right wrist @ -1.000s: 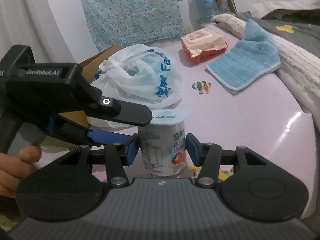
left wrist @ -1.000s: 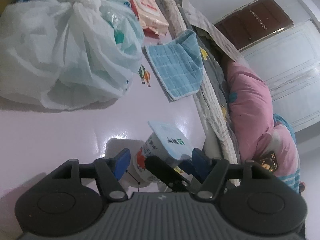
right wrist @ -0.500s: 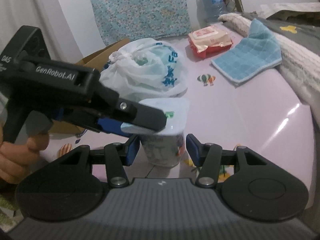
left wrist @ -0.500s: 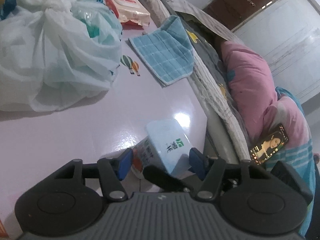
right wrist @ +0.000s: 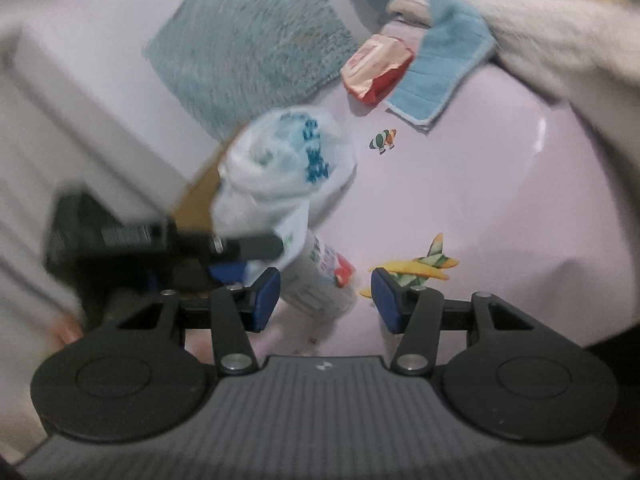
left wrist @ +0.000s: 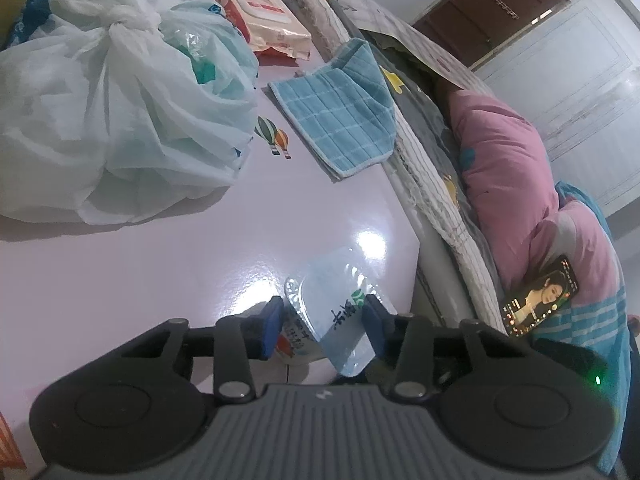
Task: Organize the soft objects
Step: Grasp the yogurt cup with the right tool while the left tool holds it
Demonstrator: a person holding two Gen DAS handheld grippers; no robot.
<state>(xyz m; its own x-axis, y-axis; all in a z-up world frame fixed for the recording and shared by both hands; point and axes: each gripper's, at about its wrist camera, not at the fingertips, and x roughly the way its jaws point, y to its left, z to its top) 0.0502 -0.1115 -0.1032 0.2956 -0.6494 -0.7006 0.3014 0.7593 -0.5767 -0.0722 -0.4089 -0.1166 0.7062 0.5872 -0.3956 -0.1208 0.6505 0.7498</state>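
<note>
A white yogurt cup [left wrist: 298, 336] with a pale blue foil lid [left wrist: 340, 304] stands tilted near the front edge of the lilac table [left wrist: 200, 240]. My left gripper [left wrist: 322, 326] spans its top. Its jaws are closing and both blue pads touch the cup's rim and lid. In the blurred right wrist view the same cup [right wrist: 320, 280] leans left between the pads of my right gripper [right wrist: 325, 300]. That gripper is open: the cup is beside the left pad and a clear gap shows at the right pad. The left gripper's fingers [right wrist: 256, 246] reach over the lid from the left.
A knotted white plastic bag [left wrist: 120, 100] fills the table's left. Behind it lie a red wipes pack [left wrist: 260, 12] and a blue checked cloth [left wrist: 336, 120] that hangs onto the bed. A pink quilt [left wrist: 512, 168] and a lit phone [left wrist: 540, 296] lie on the bed at right. A cardboard box [right wrist: 196, 196] is beside the bag.
The left jaws have narrowed onto the cup's top, and the cup has tipped over from upright. The right gripper has rolled and shifted, and a gap has opened at its right pad.
</note>
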